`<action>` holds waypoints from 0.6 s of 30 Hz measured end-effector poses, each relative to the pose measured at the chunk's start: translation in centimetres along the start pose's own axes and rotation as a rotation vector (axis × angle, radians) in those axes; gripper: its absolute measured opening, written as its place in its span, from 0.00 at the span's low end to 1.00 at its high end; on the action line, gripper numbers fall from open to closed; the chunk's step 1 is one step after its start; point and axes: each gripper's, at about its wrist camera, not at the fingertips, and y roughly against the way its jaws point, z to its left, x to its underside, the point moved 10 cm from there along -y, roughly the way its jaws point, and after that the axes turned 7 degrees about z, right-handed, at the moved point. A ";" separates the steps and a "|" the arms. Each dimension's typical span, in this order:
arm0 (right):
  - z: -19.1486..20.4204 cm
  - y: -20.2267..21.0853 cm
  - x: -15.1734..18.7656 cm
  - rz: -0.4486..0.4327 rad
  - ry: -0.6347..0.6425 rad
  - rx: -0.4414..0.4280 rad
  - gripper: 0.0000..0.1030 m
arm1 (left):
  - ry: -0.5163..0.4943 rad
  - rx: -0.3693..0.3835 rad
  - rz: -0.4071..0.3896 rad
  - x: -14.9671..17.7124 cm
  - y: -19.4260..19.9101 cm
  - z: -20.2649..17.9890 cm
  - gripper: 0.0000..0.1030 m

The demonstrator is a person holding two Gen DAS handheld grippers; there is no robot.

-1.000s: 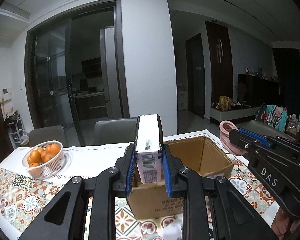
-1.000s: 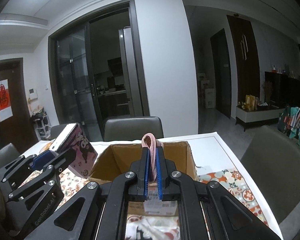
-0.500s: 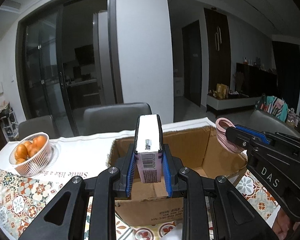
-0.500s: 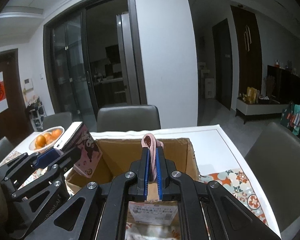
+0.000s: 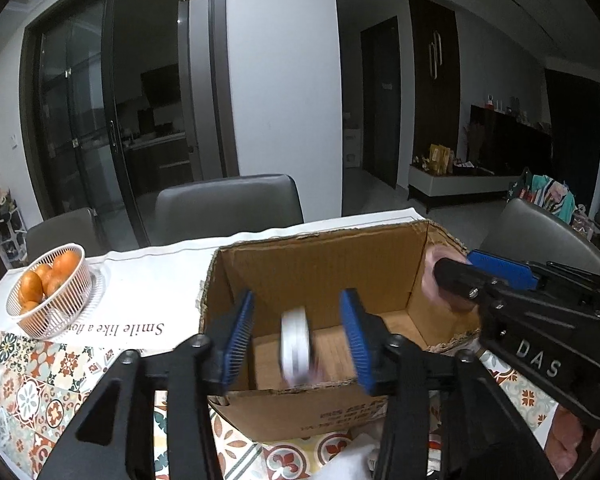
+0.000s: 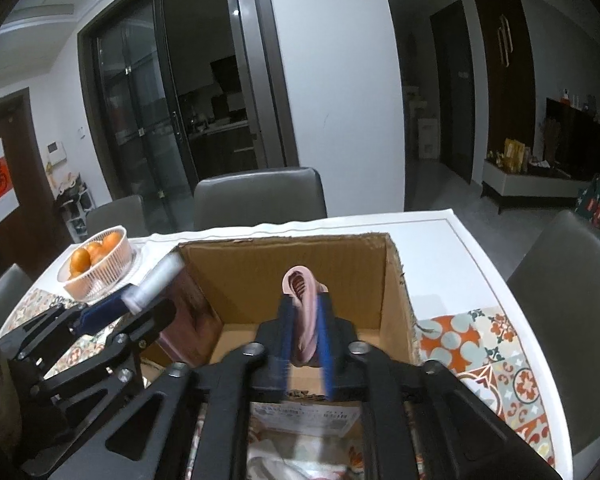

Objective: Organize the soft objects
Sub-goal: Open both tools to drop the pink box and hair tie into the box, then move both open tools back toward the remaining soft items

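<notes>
Both hand-held grippers (image 5: 296, 336) (image 6: 304, 340) tilt down over the cardboard box (image 5: 320, 264), jaws opening (packet (image 5: 295, 346) loose).

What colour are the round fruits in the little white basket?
Orange. The fruits sit in a white basket on the table, clearest in the left wrist view.

box (image 5: 324, 268): brown cardboard, rough torn edges | basket (image 5: 66, 300): white plastic, shiny | tablecloth (image 5: 24, 384): smooth, patterned | chair (image 6: 260, 200): grey, smooth leather look | gripper pads (image 5: 240, 336): blue, ribbed
</notes>
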 end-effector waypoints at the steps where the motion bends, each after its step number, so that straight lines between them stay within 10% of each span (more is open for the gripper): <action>1: -0.1 0.1 0.2 -0.002 -0.002 0.003 0.34 | 0.000 -0.003 -0.002 -0.1 0.0 0.1 0.48; 18: 0.7 5.1 0.4 -0.082 -0.007 0.013 0.42 | 0.020 -0.030 -0.105 0.0 7.4 1.2 0.61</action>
